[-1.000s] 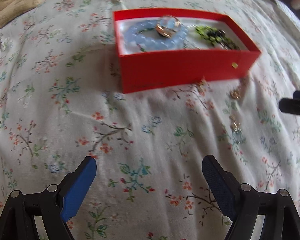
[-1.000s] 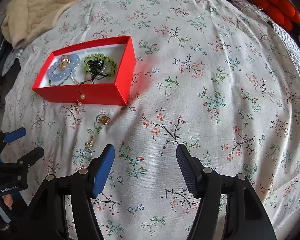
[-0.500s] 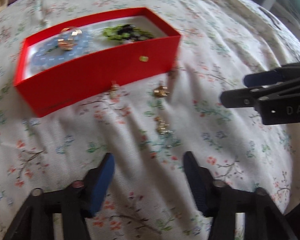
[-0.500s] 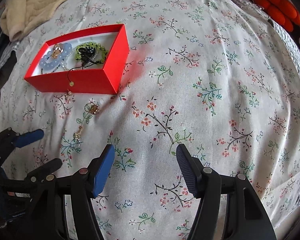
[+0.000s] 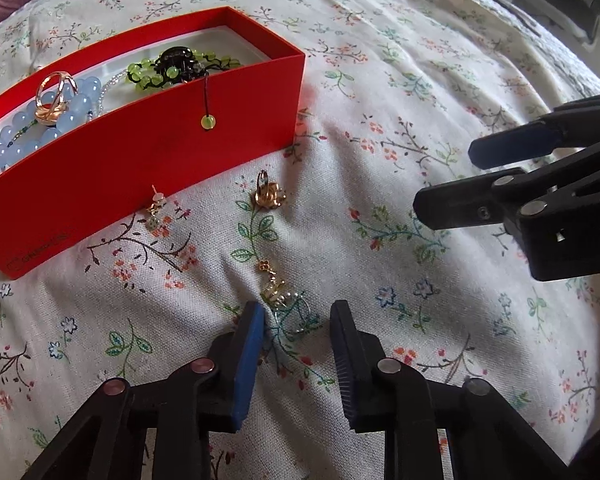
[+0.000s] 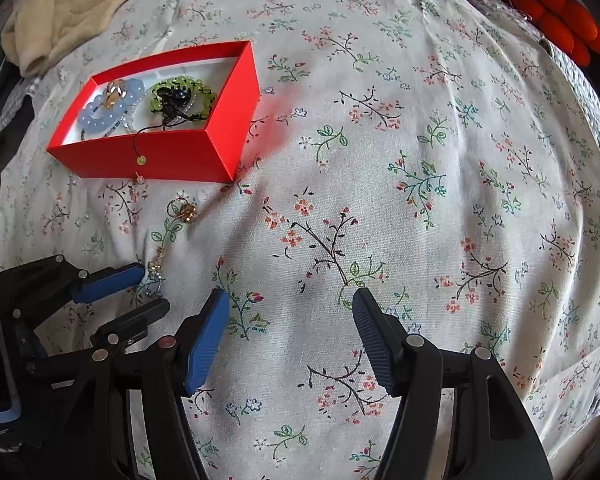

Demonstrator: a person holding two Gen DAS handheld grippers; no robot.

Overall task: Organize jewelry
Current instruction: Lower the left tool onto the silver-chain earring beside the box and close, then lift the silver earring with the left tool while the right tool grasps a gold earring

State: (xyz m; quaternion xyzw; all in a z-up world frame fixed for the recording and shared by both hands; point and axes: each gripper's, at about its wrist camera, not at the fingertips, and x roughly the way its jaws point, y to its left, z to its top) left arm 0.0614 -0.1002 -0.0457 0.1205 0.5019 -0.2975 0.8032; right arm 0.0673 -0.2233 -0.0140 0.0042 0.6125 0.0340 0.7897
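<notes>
While a blue bead bracelet [image 5: 40,132], a green bead bracelet [image 5: 172,68] and a gold ring [image 5: 54,98] already lie in the red box [image 5: 140,160], three pieces remain on the floral bedspread [image 6: 380,160]: a small earring [image 5: 156,208] touching the box, a gold flower ring [image 5: 266,194], and a dangling earring [image 5: 276,288]. The left gripper [image 5: 298,320], jaws apart, straddles that earring; the right gripper [image 6: 290,312] hangs spread, empty.

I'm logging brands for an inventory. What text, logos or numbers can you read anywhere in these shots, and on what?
"D": a white letter on the right gripper body, the rest cut off by the picture's edge.
A small dark logo with lettering low on the red box front wall: too small to read.
Nothing else legible.
</notes>
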